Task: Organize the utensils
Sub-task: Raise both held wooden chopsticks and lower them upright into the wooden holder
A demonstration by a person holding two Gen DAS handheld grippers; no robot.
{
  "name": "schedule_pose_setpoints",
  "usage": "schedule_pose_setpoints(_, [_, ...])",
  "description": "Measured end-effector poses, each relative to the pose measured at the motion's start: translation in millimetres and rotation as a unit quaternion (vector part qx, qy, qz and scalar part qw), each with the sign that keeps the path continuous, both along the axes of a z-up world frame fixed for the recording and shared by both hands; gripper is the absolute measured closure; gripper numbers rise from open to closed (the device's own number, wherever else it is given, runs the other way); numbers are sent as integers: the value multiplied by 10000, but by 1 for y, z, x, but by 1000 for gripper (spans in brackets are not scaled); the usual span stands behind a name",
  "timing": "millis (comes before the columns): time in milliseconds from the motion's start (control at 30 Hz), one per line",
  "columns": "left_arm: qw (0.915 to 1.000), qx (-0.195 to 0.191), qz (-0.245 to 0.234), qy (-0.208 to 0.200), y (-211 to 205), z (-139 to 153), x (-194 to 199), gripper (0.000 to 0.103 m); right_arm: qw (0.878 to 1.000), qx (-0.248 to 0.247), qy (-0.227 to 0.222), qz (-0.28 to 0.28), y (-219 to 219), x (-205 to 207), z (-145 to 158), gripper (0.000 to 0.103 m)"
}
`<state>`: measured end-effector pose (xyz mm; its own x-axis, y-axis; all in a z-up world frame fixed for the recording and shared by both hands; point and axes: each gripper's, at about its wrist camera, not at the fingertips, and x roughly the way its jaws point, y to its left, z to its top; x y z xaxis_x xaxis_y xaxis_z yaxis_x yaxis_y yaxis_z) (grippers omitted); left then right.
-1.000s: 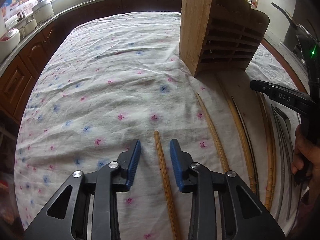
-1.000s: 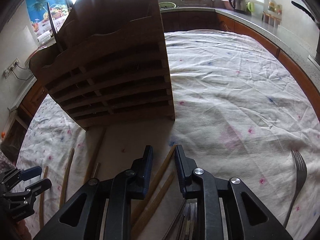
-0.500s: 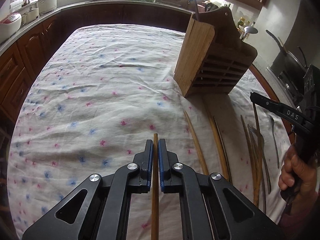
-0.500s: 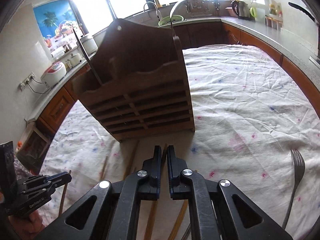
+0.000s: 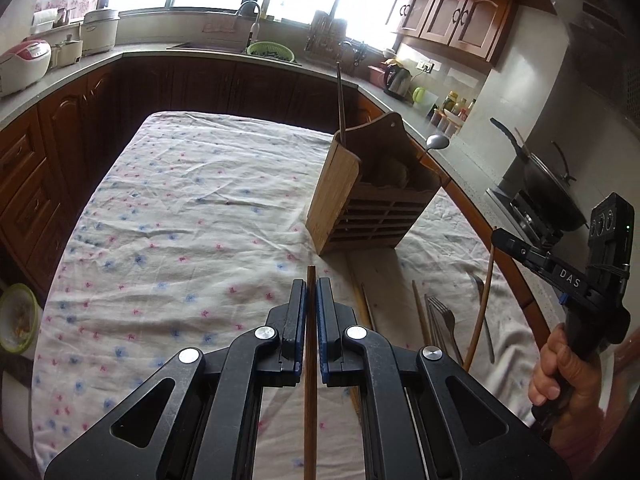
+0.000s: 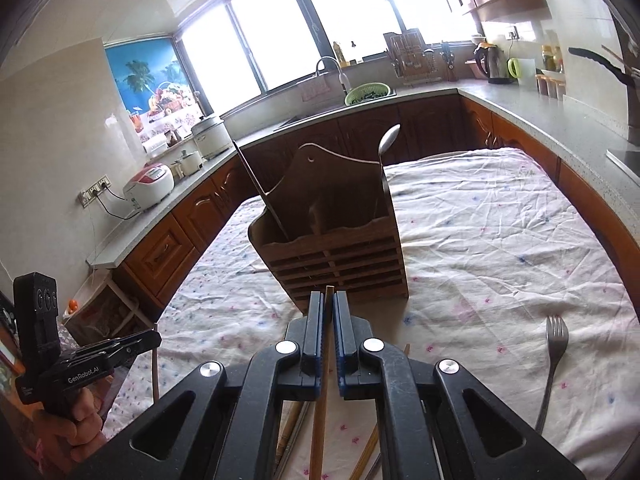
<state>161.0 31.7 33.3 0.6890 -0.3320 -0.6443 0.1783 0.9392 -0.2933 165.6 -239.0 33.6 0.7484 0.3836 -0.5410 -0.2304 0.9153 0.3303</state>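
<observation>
Two grippers, each clamped on one stick: the left gripper on the left chopstick, the right gripper on the right chopstick. One wooden holder holds one spoon and one dark stick. One lone fork lies toward the table's right edge. The loose sticks at the near edge overlap too much to count.

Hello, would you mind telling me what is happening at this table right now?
A person is sorting utensils into a wooden holder on a cloth-covered table. The left gripper is shut on a dark chopstick, and the right gripper on a lighter chopstick, both lifted off the cloth. A spoon already stands in the holder. More chopsticks and forks lie on the table.
</observation>
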Motion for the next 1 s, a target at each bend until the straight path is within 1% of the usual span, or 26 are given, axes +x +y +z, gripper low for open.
schedule_pose_setpoints(200, [9995, -89, 21, -307, 5, 22, -14, 99, 9994, 38, -349, -17, -2, -20, 23, 99])
schedule_pose_setpoints(433, [9982, -157, 47, -575, 7, 39, -27, 99, 9975, 57, -709, -39, -5, -36, 45, 99])
schedule_pose_setpoints(733, [9955, -271, 168, -888, 11, 57, -30, 99, 9956, 86, -929, -132, -11, -40, 55, 99])
schedule_pose_setpoints(1000, [9918, -350, 224, -1206, 8, 80, -22, 99, 9940, 112, -1065, -217, -17, -33, 63, 99])
